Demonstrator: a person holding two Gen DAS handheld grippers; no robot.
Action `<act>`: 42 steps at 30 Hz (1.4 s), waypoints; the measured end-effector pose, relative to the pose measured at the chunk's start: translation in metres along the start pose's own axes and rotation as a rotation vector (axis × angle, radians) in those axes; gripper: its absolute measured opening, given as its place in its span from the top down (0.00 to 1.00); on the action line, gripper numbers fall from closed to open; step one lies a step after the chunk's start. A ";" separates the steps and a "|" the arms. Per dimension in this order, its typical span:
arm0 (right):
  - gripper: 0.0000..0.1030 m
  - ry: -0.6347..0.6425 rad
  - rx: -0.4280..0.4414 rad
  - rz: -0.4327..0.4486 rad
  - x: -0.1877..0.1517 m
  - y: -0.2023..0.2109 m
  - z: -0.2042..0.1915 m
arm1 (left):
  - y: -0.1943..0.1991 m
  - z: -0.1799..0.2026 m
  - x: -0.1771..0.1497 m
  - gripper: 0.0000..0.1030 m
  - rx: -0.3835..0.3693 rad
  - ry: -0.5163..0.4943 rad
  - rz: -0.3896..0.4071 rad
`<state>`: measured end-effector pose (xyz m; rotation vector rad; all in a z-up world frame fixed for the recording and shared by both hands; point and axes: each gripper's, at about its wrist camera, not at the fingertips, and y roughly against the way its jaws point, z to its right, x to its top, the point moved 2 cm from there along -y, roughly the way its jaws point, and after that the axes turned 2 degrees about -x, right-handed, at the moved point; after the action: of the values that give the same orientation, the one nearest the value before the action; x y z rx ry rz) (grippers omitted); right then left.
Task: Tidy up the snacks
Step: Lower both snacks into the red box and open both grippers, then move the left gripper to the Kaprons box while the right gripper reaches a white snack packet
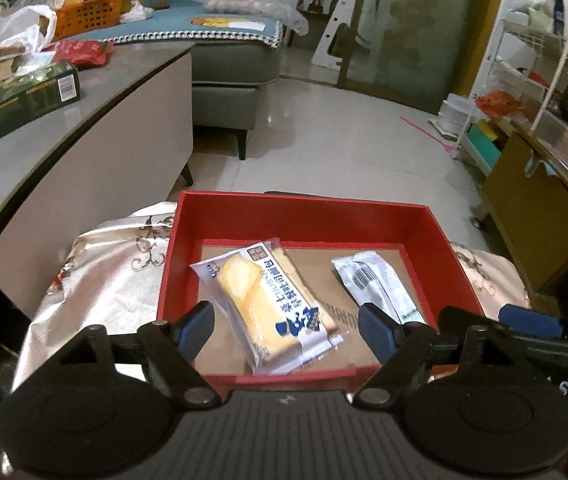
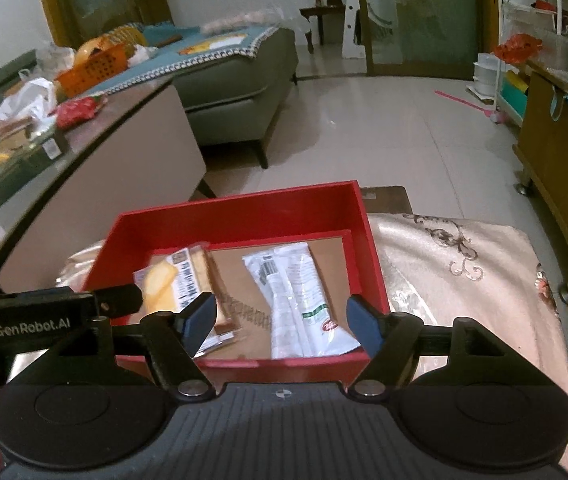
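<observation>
Lying flat in red box, bread packet below left claw, half-open, empty.

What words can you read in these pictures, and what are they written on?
"GenRobot.AI": white letters on the left gripper's black body, seen in the right wrist view.
Bread packet: big blue Chinese characters, too warped to quote surely.
White packet: barcode and small print, too small to read.
Green box on the table: barcode only, unreadable.
</observation>
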<state>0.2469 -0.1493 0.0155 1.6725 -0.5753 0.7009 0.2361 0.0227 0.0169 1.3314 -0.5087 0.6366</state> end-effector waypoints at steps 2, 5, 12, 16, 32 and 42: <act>0.21 0.002 0.004 0.005 -0.003 0.008 -0.001 | 0.006 0.000 -0.004 0.29 -0.004 -0.005 0.003; 0.21 0.004 0.010 -0.001 -0.009 0.016 -0.001 | 0.014 -0.001 -0.013 0.29 -0.011 -0.005 -0.001; 0.21 0.026 0.015 -0.024 -0.025 0.027 -0.006 | 0.027 -0.006 -0.026 0.29 -0.009 -0.010 -0.014; 0.20 0.027 0.010 -0.050 -0.034 0.030 -0.004 | 0.034 -0.013 -0.035 0.28 -0.007 0.014 -0.028; 0.16 0.047 0.016 -0.186 -0.062 0.016 0.007 | 0.037 -0.053 -0.065 0.27 0.036 0.083 -0.129; 0.16 -0.015 -0.012 -0.234 -0.066 0.004 0.033 | 0.039 -0.056 -0.066 0.27 -0.048 0.124 -0.158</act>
<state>0.2029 -0.1826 -0.0341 1.7020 -0.3852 0.5149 0.1601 0.0738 -0.0090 1.2641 -0.3132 0.5680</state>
